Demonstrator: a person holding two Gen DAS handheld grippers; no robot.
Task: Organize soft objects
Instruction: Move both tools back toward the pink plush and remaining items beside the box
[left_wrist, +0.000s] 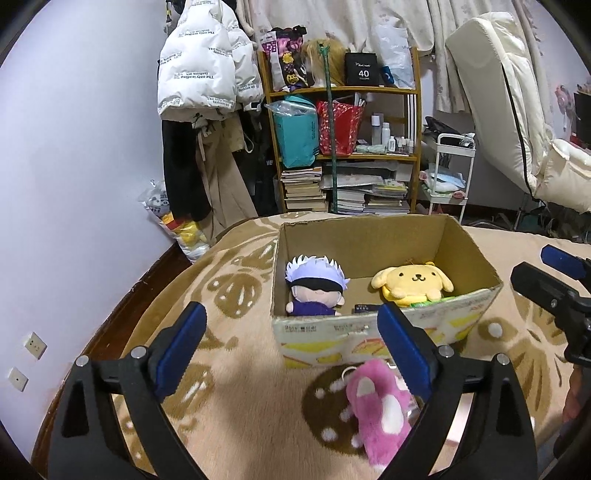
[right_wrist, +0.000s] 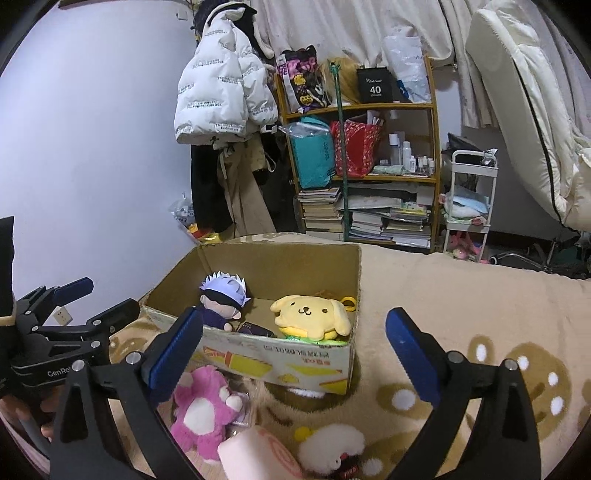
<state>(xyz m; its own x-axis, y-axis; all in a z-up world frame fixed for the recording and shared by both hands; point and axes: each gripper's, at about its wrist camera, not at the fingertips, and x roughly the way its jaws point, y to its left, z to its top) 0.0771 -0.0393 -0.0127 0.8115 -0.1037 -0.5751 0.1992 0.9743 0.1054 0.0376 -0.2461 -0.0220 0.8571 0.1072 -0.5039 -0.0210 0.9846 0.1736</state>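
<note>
An open cardboard box (left_wrist: 369, 240) (right_wrist: 258, 362) stands on the beige blanket. Inside lie a white-haired doll (left_wrist: 314, 284) (right_wrist: 223, 299) at the left and a yellow dog plush (left_wrist: 412, 282) (right_wrist: 310, 314) at the right. A pink plush (left_wrist: 380, 410) (right_wrist: 203, 406) lies on the blanket in front of the box. A pink-and-white roll plush (right_wrist: 258, 454) and a white fluffy plush (right_wrist: 332, 446) lie nearer the right gripper. My left gripper (left_wrist: 291, 349) (right_wrist: 66, 295) is open and empty above the pink plush. My right gripper (right_wrist: 295, 350) (left_wrist: 546, 273) is open and empty in front of the box.
The blanket (right_wrist: 461, 295) covers a bed. Behind it stand a wooden shelf (left_wrist: 343, 122) with books and bags, hanging coats (left_wrist: 207, 74), a white cart (left_wrist: 447, 173), a tilted mattress (left_wrist: 495, 103) and a bag of toys (left_wrist: 177, 225) by the wall.
</note>
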